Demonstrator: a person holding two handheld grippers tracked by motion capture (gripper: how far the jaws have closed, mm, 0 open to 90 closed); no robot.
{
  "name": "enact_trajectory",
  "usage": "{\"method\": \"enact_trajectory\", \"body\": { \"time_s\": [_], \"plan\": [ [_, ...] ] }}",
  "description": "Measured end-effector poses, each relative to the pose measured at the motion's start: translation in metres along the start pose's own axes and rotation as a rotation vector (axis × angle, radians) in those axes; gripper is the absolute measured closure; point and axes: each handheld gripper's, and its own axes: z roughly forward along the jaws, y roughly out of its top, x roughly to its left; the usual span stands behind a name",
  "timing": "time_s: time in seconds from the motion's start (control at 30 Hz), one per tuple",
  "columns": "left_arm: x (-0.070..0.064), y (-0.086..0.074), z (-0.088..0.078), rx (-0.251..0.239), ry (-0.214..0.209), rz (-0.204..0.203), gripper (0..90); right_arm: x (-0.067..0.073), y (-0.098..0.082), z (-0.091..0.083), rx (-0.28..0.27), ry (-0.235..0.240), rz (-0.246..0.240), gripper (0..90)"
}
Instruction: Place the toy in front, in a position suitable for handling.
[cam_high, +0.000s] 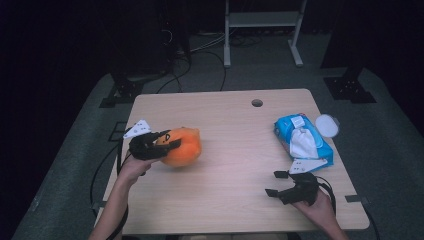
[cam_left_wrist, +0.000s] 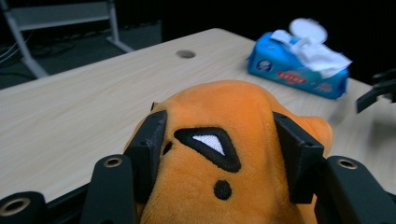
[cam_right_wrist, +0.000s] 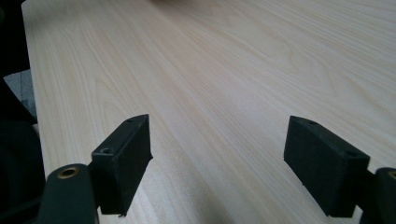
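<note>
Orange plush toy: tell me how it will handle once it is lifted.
The orange plush toy probably squashes easily: the left gripper presses in on both sides and the fabric bulges around the pads. It looks light for its bulk. The fuzzy cover likely resists slipping, though loose parts may flop.

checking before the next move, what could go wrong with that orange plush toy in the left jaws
1. The left gripper pinches the soft orange plush toy only near one end, so most of the toy hangs beyond the jaws; it could sag or slip out.

2. The blue pack of wet wipes lies with its lid open and a white wipe pulled up; a swing that way might snag it.

3. The right gripper waits open above the light wooden table, so it can't steady the toy.
</note>
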Motion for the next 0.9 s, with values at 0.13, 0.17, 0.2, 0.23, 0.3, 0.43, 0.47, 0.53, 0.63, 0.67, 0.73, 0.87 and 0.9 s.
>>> {"method": "enact_trajectory", "body": {
  "time_s": [0.13, 0.17, 0.2, 0.23, 0.3, 0.43, 0.47, 0.53, 0.63, 0.67, 0.73, 0.87, 0.9],
  "plan": [
    [-0.017, 0.007, 0.015, -0.026, -0.066, 0.012, 43.2, 0.000, 0.000, 0.000, 0.000, 0.000, -0.001, 21.8],
    [-0.020, 0.007, 0.018, -0.025, -0.075, 0.016, 43.2, 0.000, 0.000, 0.000, -0.002, 0.000, -0.002, 21.8],
    [-0.025, 0.008, 0.023, -0.023, -0.086, 0.022, 43.2, 0.000, 0.000, -0.001, -0.002, 0.000, -0.001, 21.8],
    [-0.029, 0.009, 0.028, -0.021, -0.102, 0.029, 43.2, 0.000, 0.000, -0.002, -0.004, -0.006, -0.001, 21.8],
    [-0.036, 0.010, 0.035, -0.019, -0.122, 0.035, 43.2, -0.001, 0.000, -0.002, -0.009, -0.007, -0.002, 21.9],
    [-0.052, 0.013, 0.048, -0.014, -0.160, 0.056, 43.2, -0.003, 0.000, -0.007, -0.029, -0.014, 0.005, 22.2],
    [-0.057, 0.013, 0.052, -0.011, -0.168, 0.061, 43.2, -0.003, 0.000, -0.007, -0.032, -0.016, 0.008, 22.1],
    [-0.064, 0.012, 0.057, -0.006, -0.181, 0.071, 43.2, -0.005, -0.001, -0.009, -0.041, -0.018, 0.014, 22.2],
    [-0.073, 0.008, 0.067, 0.011, -0.204, 0.084, 43.2, -0.006, -0.001, -0.010, -0.045, -0.022, 0.020, 22.2],
    [-0.075, 0.007, 0.069, 0.016, -0.206, 0.088, 43.2, -0.006, -0.001, -0.011, -0.047, -0.024, 0.019, 22.2],
    [-0.080, 0.005, 0.074, 0.027, -0.215, 0.093, 43.2, -0.006, -0.001, -0.012, -0.052, -0.028, 0.019, 22.2],
    [-0.089, 0.000, 0.082, 0.038, -0.226, 0.098, 43.2, -0.007, -0.001, -0.013, -0.054, -0.034, 0.022, 22.2],
    [-0.090, -0.001, 0.084, 0.043, -0.227, 0.105, 43.2, -0.007, -0.001, -0.014, -0.056, -0.035, 0.022, 22.2]
  ]
}}
